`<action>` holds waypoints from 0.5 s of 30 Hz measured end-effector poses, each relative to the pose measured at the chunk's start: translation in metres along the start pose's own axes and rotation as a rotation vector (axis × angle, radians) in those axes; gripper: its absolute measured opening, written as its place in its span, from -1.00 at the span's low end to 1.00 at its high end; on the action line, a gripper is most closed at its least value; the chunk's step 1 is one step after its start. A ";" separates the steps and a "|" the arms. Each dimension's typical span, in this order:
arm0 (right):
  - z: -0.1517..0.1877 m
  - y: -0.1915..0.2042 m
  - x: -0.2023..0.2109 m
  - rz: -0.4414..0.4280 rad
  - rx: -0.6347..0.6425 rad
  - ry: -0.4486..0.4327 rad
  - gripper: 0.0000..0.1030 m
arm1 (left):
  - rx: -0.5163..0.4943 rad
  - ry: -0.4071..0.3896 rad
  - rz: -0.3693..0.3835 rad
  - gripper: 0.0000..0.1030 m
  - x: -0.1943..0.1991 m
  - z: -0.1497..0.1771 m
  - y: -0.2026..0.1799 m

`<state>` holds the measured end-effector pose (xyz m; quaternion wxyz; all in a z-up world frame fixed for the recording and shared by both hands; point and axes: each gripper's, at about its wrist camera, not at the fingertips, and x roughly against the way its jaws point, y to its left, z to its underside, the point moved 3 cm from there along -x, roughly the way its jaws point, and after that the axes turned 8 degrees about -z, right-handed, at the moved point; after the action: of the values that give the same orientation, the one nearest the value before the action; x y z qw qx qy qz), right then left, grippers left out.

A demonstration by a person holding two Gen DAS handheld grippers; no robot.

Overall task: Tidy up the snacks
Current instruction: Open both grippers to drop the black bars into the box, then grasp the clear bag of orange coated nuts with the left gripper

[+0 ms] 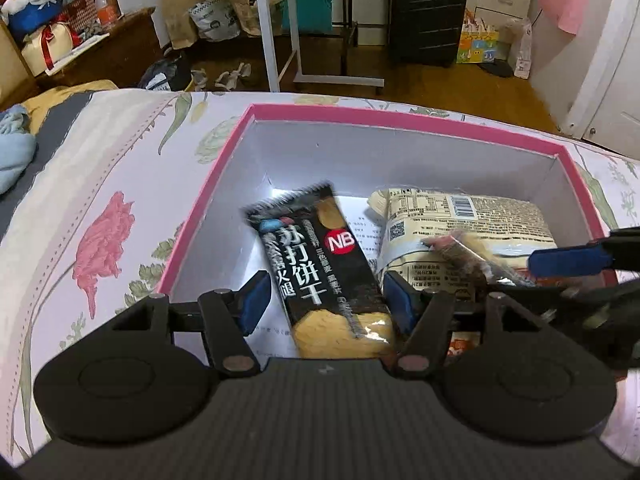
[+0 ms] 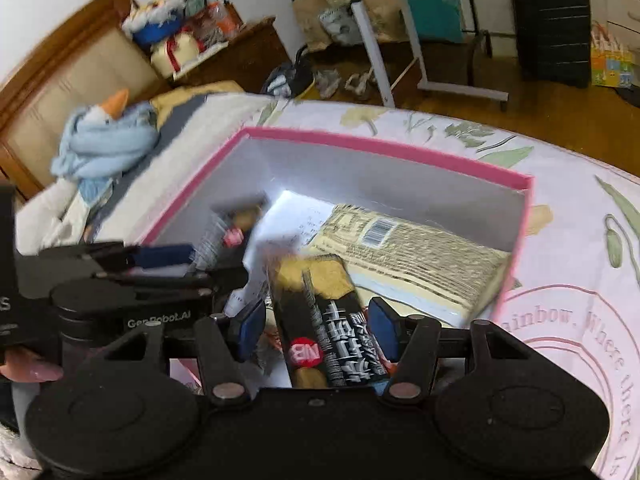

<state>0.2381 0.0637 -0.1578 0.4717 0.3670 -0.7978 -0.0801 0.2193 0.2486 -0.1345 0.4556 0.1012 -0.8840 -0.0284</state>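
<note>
Both grippers' jaws spread inside pink box [image 1: 208, 184] (cracker pack [image 1: 320, 264] between).

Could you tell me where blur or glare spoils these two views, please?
Left wrist: cracker pack fairly sharp, small snack at right smeared, glare on the box floor. Right wrist: motion blur throughout, smearing the noodle pack; same white glare patch.
</note>
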 end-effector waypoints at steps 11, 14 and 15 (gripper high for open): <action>0.032 -0.008 0.084 -0.005 -0.029 -0.146 0.25 | -0.015 -0.021 0.083 0.24 0.055 0.011 -0.019; 0.059 -0.006 0.101 0.060 0.005 -0.130 0.25 | -0.052 -0.039 0.135 0.24 0.079 0.018 -0.035; 0.067 -0.006 0.107 0.084 0.023 -0.109 0.25 | -0.067 -0.042 0.155 0.24 0.086 0.019 -0.041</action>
<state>0.1565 -0.0257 -0.1228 0.4263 0.3335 -0.8379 -0.0710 0.1619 0.1899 -0.0825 0.4410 0.0167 -0.8970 -0.0251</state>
